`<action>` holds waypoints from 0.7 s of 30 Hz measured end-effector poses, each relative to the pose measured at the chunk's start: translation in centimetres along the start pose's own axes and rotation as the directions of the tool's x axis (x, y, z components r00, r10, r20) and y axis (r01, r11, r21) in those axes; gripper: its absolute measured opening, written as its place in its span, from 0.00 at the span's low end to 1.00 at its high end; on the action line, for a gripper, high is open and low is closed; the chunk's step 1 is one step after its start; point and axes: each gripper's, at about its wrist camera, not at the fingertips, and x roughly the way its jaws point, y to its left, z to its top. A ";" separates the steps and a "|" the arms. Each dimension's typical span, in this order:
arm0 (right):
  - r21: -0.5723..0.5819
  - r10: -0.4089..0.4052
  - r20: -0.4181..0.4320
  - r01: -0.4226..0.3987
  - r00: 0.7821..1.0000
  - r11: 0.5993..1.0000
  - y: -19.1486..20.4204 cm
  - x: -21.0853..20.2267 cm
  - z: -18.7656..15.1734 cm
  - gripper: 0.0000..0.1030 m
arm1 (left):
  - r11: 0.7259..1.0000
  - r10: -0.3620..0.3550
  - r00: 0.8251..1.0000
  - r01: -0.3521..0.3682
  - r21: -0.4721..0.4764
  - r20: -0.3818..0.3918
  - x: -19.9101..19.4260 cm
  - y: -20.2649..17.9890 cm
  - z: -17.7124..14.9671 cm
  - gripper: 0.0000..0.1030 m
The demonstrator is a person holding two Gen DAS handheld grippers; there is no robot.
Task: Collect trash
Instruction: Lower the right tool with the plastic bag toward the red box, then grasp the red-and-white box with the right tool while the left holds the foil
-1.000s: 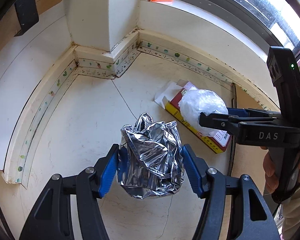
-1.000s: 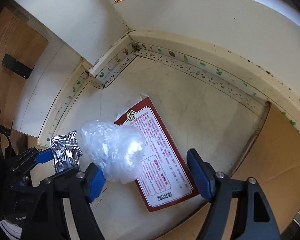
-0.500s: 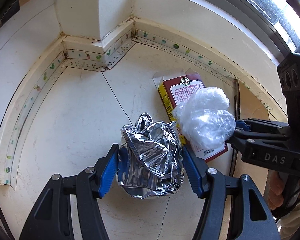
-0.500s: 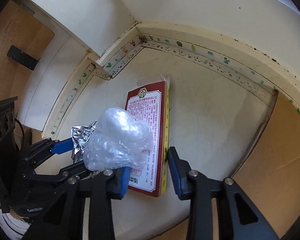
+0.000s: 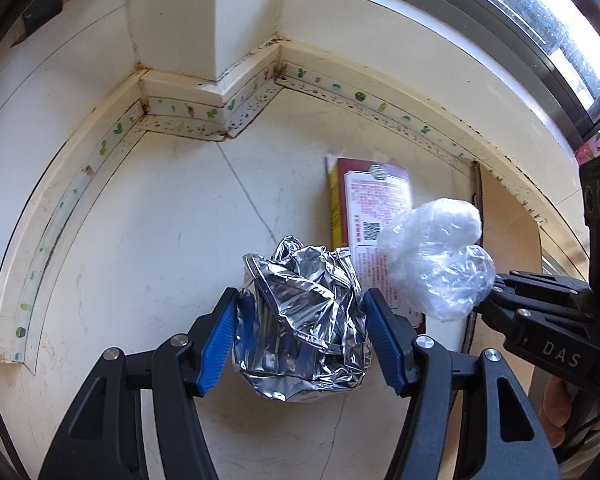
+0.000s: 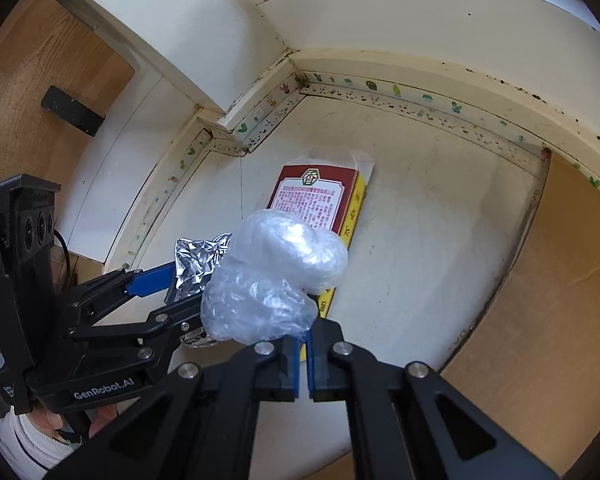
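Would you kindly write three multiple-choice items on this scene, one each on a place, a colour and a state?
1. Where does the red box lie?
A. on the pale floor near the corner
B. on the window ledge
C. in the left claw

2. What colour are the pads of the left claw?
A. green
B. blue
C. white

3. What does the right claw do?
A. stands wide open
B. grips the box
C. pinches the clear plastic wad

Key: 1 A, the box lies flat on the floor; 2 B, blue pads flank the crumpled foil; 3 C, its pads meet on the wad's lower edge.
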 end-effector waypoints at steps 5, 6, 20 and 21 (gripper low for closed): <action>-0.010 -0.017 -0.019 0.016 1.000 1.000 0.7 0.5 0.3 0.05 | 1.000 0.026 1.000 -0.026 -0.010 0.003 0.1 0.7 0.2 0.59; 0.006 -0.013 -0.029 0.013 0.999 1.000 0.6 0.5 0.4 0.06 | 1.000 0.026 1.000 -0.026 -0.011 0.003 0.1 0.8 0.2 0.59; -0.024 -0.098 -0.038 0.097 0.994 0.995 2.7 1.0 0.3 0.51 | 1.000 0.000 1.000 0.000 -0.001 0.026 -0.5 1.4 0.1 0.59; -0.017 -0.112 -0.027 0.112 0.993 0.994 2.8 1.2 0.3 0.52 | 1.000 0.010 1.000 -0.010 0.002 0.029 -0.6 1.5 0.1 0.59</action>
